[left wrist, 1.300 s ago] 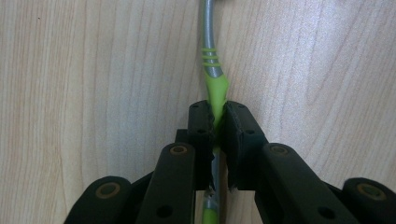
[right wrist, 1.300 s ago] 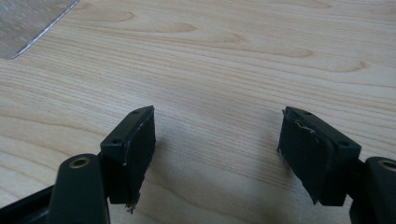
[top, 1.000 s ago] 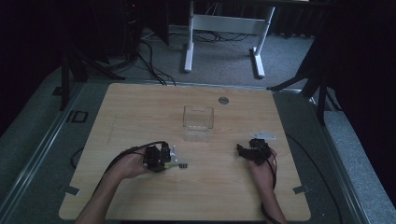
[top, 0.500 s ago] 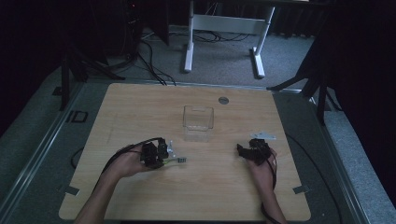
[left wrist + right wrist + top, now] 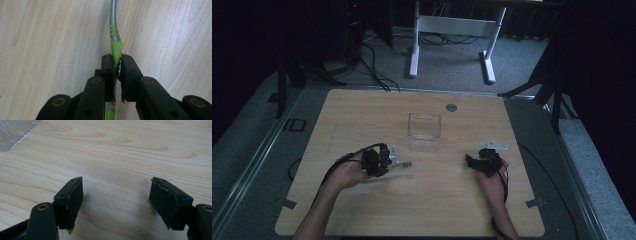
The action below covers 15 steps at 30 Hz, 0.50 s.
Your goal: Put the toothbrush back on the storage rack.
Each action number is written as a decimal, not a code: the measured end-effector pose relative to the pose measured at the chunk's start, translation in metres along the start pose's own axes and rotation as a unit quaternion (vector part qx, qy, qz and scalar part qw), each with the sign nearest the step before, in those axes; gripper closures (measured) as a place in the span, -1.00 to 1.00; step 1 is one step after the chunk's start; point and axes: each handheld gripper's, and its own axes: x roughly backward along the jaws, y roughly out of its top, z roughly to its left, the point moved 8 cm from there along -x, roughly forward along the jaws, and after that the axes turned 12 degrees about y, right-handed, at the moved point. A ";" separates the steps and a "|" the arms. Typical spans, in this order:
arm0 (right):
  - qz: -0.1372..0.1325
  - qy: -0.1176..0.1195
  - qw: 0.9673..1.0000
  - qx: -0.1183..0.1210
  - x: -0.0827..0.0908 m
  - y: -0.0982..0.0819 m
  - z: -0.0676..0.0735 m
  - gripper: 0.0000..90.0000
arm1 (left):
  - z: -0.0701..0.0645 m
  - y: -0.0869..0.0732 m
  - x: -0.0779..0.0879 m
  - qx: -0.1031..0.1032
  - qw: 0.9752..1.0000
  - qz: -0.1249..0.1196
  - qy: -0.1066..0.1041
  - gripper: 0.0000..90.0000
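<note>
My left gripper point(image 5: 116, 58) is shut on the green handle point(image 5: 117, 50) of a slim utensil whose grey metal shaft point(image 5: 113, 15) runs ahead over the wood. In the high view, that left gripper point(image 5: 384, 160) sits at the table's front left. The utensil point(image 5: 402, 164) sticks out of it to the right, and its far end is too small to make out. My right gripper point(image 5: 473, 161) rests at the front right, jaws pointing left. Up close, the right gripper point(image 5: 116, 192) stands open over bare wood with nothing between its pads.
A clear plastic box point(image 5: 424, 131) stands mid-table, beyond and between the two grippers; its corner point(image 5: 15, 131) shows at the upper left of the right gripper view. A small round disc point(image 5: 451, 107) lies near the wooden table's far edge point(image 5: 412, 91). Cables trail from both grippers.
My left gripper has shifted slightly away from the front edge, carrying the utensil with it. The right gripper has stayed put.
</note>
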 end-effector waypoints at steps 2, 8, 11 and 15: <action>0.000 0.000 1.000 0.000 0.000 0.000 0.000 -0.39 | 0.001 0.001 0.001 0.007 1.000 -0.006 0.000 0.82; 0.000 0.000 1.000 0.000 0.000 0.000 0.000 -0.39 | 0.004 0.004 0.005 0.019 1.000 -0.018 0.009 0.82; 0.000 0.000 1.000 0.000 0.000 0.000 0.000 -0.40 | 0.006 0.005 0.007 0.026 0.999 -0.023 0.014 0.82; 0.000 0.000 1.000 0.000 0.000 0.000 0.000 -0.39 | 0.007 0.007 0.009 0.031 0.999 -0.030 0.014 0.82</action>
